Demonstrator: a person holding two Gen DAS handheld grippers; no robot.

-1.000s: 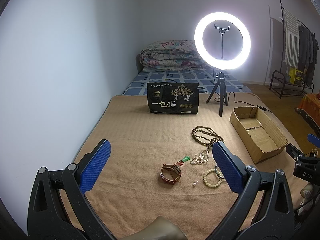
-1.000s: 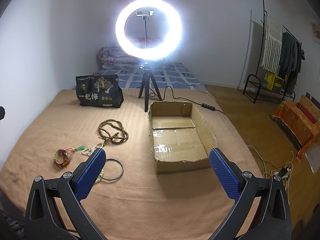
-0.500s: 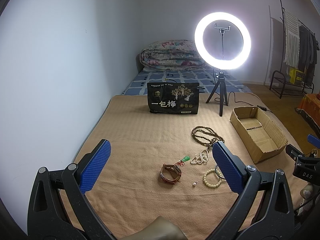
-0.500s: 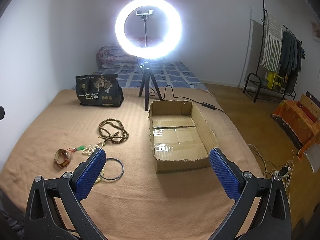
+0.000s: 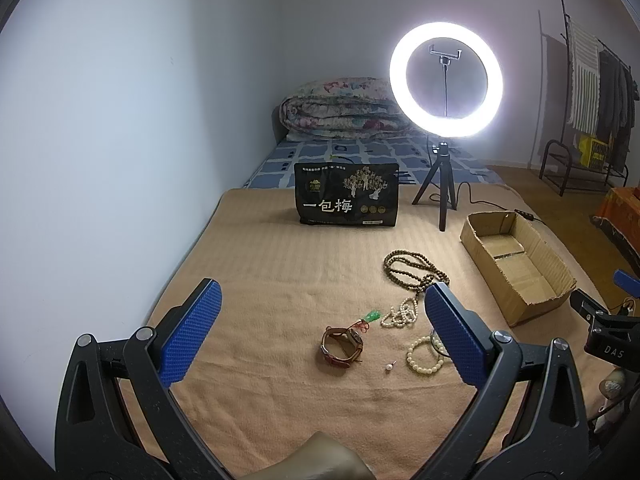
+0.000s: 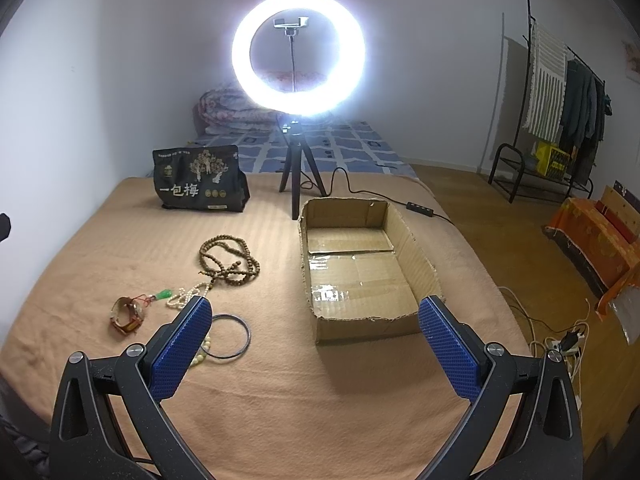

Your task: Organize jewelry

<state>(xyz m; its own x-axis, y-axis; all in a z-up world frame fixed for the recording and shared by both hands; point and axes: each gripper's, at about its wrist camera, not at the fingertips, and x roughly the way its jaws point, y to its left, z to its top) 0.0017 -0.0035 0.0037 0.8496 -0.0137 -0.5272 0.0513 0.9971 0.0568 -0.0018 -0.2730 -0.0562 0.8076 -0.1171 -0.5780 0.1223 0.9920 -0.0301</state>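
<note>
Jewelry lies on the tan blanket [image 5: 280, 280]: a brown wooden bead necklace [image 5: 414, 268] [image 6: 230, 258], a white pearl strand with a green pendant [image 5: 396, 314] [image 6: 184, 295], a brown leather watch [image 5: 342, 345] [image 6: 127, 314], a cream bead bracelet [image 5: 424, 356], a thin dark bangle [image 6: 230, 336] and a tiny pearl stud [image 5: 389, 367]. An open empty cardboard box [image 5: 516, 260] [image 6: 360, 268] sits to their right. My left gripper [image 5: 320, 332] is open and empty above the watch. My right gripper [image 6: 316, 348] is open and empty before the box; its left finger hides part of the bracelet.
A lit ring light on a tripod [image 5: 445, 80] [image 6: 298, 52] and a black snack bag [image 5: 347, 194] [image 6: 198, 180] stand at the back. A folded quilt [image 5: 340, 110] lies behind. The wall runs along the left; a clothes rack [image 6: 560, 100] and floor cables [image 6: 560, 340] are to the right.
</note>
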